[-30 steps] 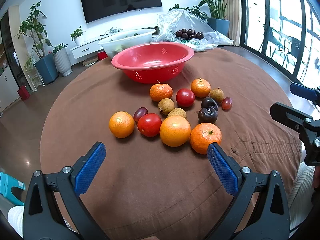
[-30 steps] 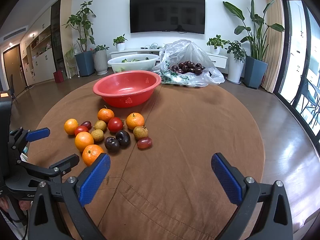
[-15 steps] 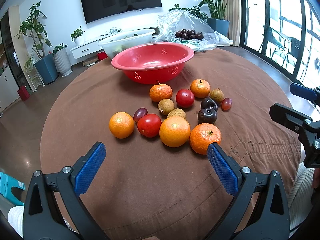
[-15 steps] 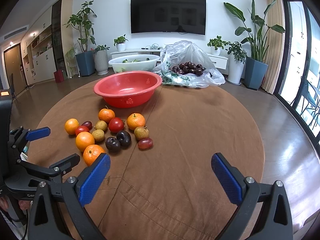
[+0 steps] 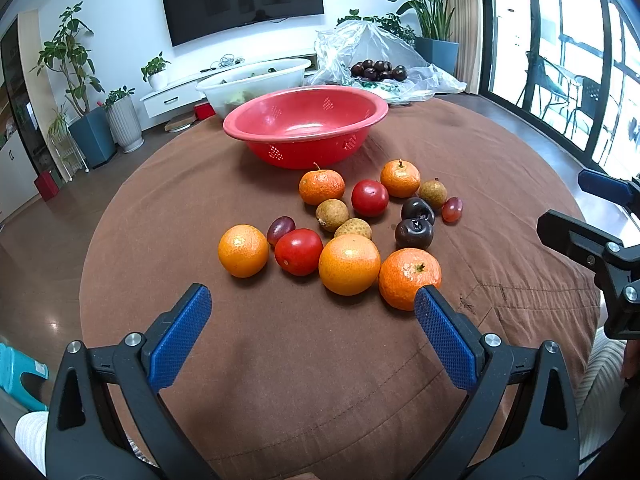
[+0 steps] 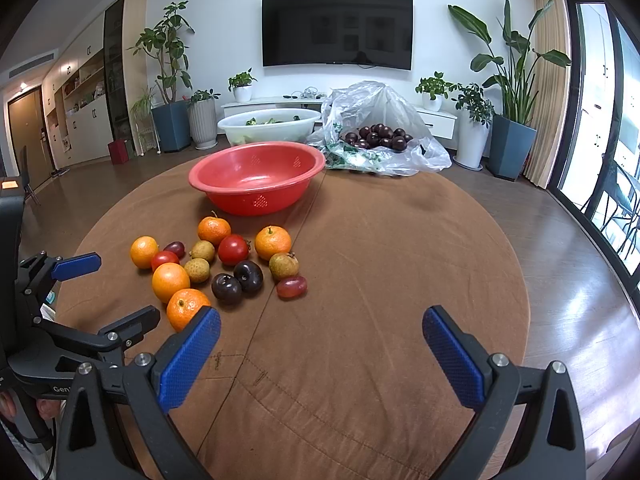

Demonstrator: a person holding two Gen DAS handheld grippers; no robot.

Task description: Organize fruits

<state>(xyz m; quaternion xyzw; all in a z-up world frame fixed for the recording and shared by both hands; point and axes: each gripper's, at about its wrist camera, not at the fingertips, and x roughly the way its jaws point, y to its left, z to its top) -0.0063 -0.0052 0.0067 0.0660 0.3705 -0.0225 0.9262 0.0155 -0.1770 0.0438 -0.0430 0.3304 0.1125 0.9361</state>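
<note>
Left claw (image 5: 312,328) and right claw (image 6: 320,346) hover side by side, jaws spread wide and empty, above the worktop (image 6: 360,360).

Setting: home living room. Evidence: wall-mounted flat television (image 6: 337,28) above a low white media console (image 6: 280,105); potted houseplants (image 6: 170,76) in floor planters along the wall; tall built-in cabinets (image 6: 86,114) and an entry door (image 6: 25,136) at left; glazed balcony doors (image 5: 568,60) with a curtain (image 6: 550,80); glossy wooden floor (image 6: 560,248); round tabletop (image 6: 380,280) under a brown cloth.
</note>
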